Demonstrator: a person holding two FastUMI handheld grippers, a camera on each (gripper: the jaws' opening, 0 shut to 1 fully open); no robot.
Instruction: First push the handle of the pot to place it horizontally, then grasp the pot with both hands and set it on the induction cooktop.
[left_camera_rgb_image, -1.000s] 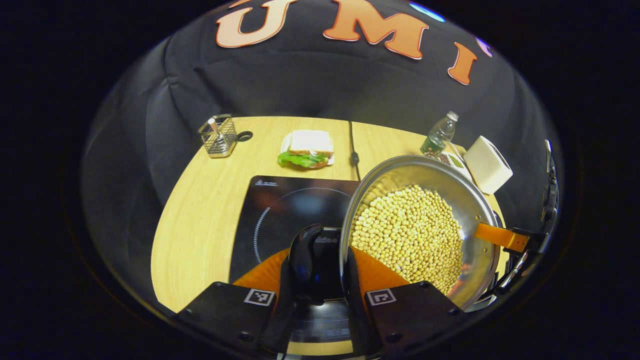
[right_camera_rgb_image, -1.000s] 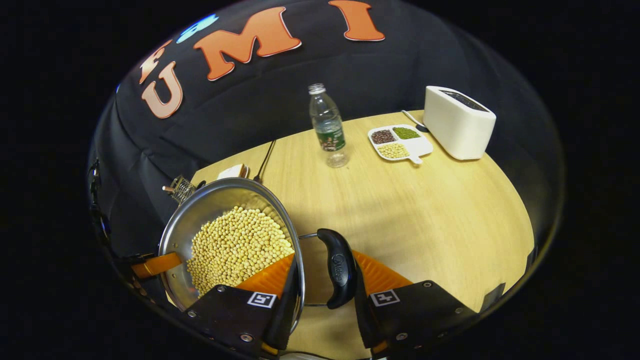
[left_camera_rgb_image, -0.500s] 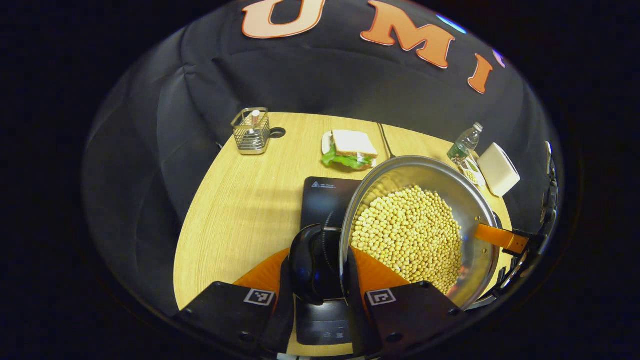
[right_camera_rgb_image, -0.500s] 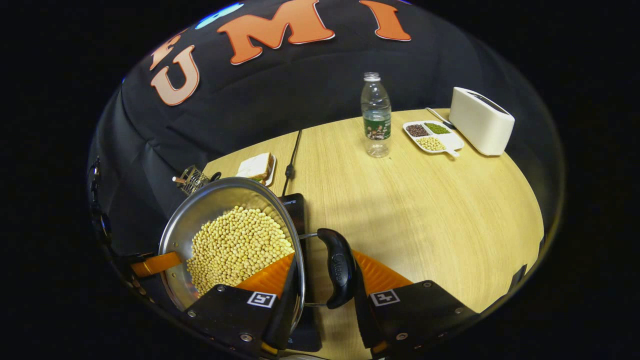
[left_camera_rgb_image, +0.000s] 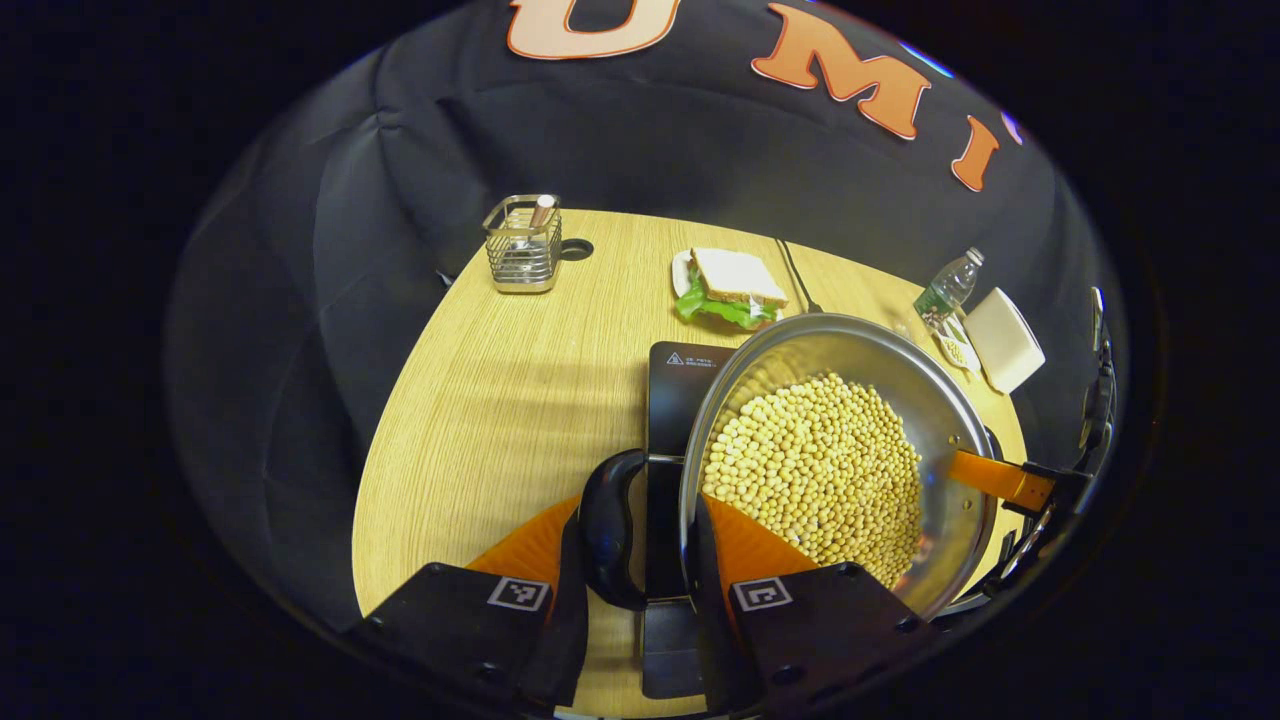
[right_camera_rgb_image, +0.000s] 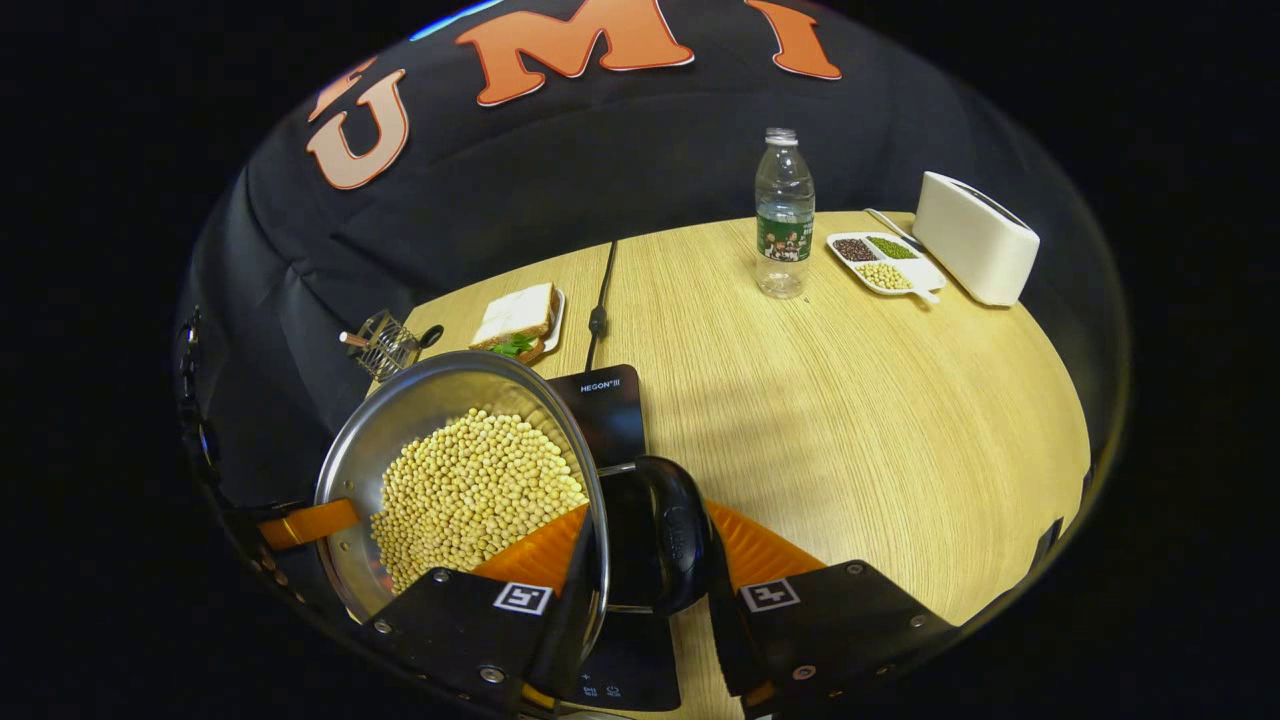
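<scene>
Left gripper view: we hold the pot (left_camera_rgb_image: 830, 470) of soybeans (left_camera_rgb_image: 815, 475) above the induction cooktop (left_camera_rgb_image: 672, 385), left gripper (left_camera_rgb_image: 640, 560) clamped on its nine-o'clock handle, right gripper (right_camera_rgb_image: 640, 560) clamped on the opposite one. Uneven hands could tip it, we judge, spilling beans.
</scene>
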